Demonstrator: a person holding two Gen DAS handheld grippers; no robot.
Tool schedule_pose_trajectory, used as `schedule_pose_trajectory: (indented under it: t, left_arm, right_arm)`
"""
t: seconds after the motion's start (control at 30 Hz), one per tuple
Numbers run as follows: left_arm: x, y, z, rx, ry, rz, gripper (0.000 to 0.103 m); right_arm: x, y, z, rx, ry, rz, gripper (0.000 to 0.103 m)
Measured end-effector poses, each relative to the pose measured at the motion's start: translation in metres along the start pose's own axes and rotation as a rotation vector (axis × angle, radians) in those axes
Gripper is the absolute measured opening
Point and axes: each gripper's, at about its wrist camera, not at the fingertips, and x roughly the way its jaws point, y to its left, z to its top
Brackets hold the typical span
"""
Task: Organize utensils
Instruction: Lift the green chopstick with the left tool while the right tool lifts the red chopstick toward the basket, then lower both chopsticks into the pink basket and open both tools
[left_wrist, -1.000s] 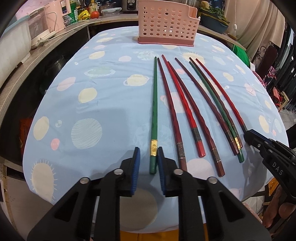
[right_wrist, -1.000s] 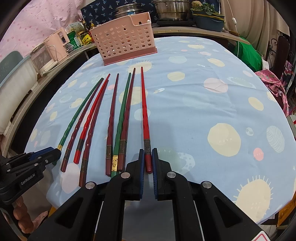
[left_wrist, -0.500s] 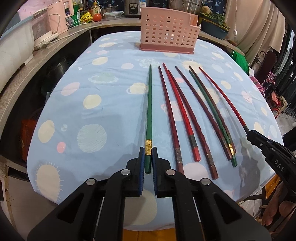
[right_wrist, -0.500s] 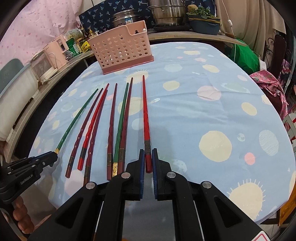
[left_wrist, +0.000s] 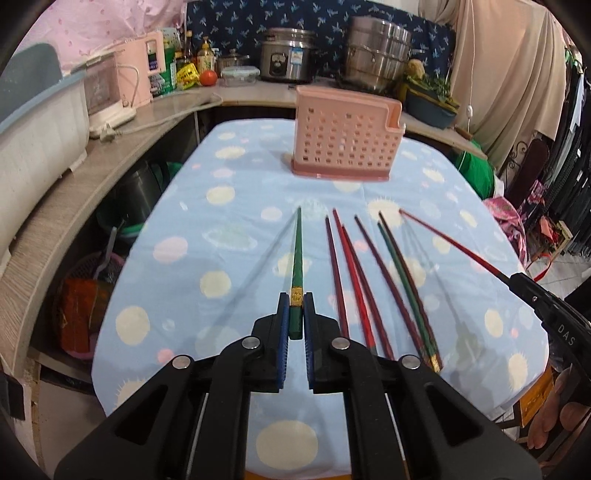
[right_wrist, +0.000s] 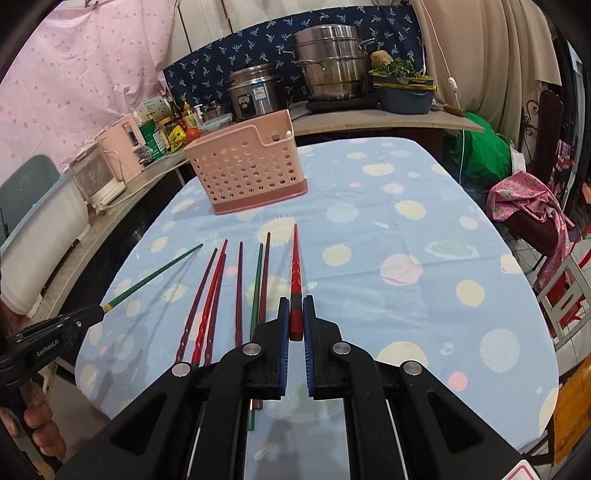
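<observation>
A green chopstick (left_wrist: 296, 264) was clamped at its butt end in the left gripper (left_wrist: 296, 325) and a red chopstick (right_wrist: 296, 275) likewise in the right gripper (right_wrist: 296, 326), both apparently lifted off the tablecloth (right_wrist: 406, 229), six more chopsticks (left_wrist: 369, 280) left lying between them. The step was judged a carry; next, tips would need steering forward and down into the pink basket (left_wrist: 345, 142). Nothing could be seen inside the basket.

Green chopstick (left_wrist: 296, 266) and red chopstick (right_wrist: 296, 273) raised off the table; six others (left_wrist: 369, 280) lie flat before the pink basket (left_wrist: 345, 142).
</observation>
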Motion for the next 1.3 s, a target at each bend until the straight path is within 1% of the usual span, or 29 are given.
schedule_pose_trajectory:
  t: [0.3, 0.43, 0.6, 0.9, 1.07, 1.3]
  left_arm:
    - [-0.025, 0.006, 0.059, -0.021, -0.122, -0.002, 0.007]
    - [-0.028, 0.009, 0.088, -0.027, -0.164, -0.001, 0.007]
    - [-0.027, 0.010, 0.118, -0.031, -0.200, 0.001, 0.007]
    - [-0.025, 0.013, 0.175, -0.036, -0.244, -0.021, 0.007]
    - [-0.031, 0.011, 0.212, -0.040, -0.288, -0.036, 0.007]
    - [-0.053, 0.004, 0.271, -0.035, -0.399, -0.042, 0.007]
  right_arm:
    - [-0.014, -0.001, 0.055, 0.001, -0.107, 0.019, 0.007]
    - [-0.015, 0.001, 0.079, -0.011, -0.143, 0.014, 0.007]
    - [-0.010, 0.004, 0.106, -0.026, -0.168, 0.015, 0.007]
    - [-0.006, 0.019, 0.163, -0.043, -0.222, 0.053, 0.007]
    - [-0.006, 0.026, 0.202, -0.032, -0.280, 0.081, 0.007]
    - [0.000, 0.038, 0.266, 0.002, -0.370, 0.117, 0.007]
